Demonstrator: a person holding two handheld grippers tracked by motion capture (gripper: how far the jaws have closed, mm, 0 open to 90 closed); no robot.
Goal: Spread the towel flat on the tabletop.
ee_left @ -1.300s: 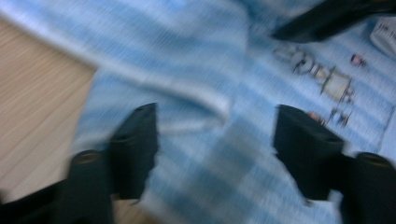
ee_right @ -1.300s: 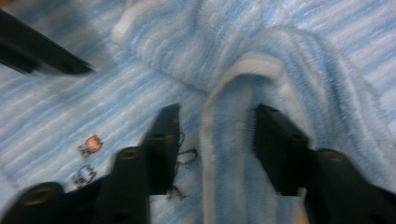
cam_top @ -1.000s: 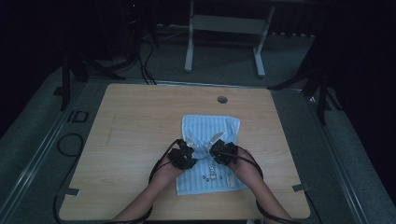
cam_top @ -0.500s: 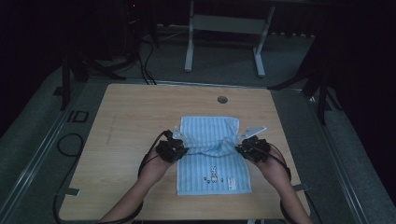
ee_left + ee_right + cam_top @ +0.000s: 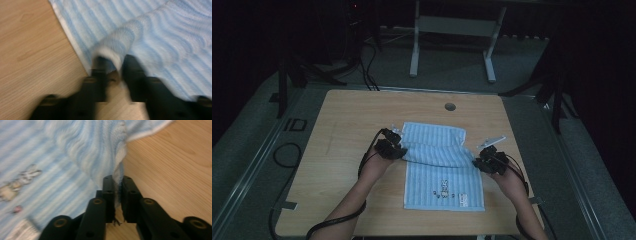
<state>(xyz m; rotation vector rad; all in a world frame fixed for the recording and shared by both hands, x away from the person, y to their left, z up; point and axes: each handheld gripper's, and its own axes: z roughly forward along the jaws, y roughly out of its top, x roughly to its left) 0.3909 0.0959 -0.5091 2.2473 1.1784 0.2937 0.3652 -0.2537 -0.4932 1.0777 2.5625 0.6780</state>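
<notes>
Left to right: the left hand-held gripper [image 5: 398, 148] sits at the left edge of the blue striped towel [image 5: 444, 182], its jaws having just been opening; in the left gripper view a fold of towel [image 5: 117, 50] lies between them, apparently no longer pinched. The towel lies on the counter [image 5: 337, 165], its long axis running from the person toward the far edge, with the embroidered end nearest the person and a raised ridge across its middle. The right hand-held gripper [image 5: 479, 161] holds the right edge; its jaws have also been opening, yet the cloth [image 5: 117, 173] looks clamped between the near-closed pads. Risk: with one side released first, the ridge may collapse unevenly, leaving a skewed fold.
</notes>
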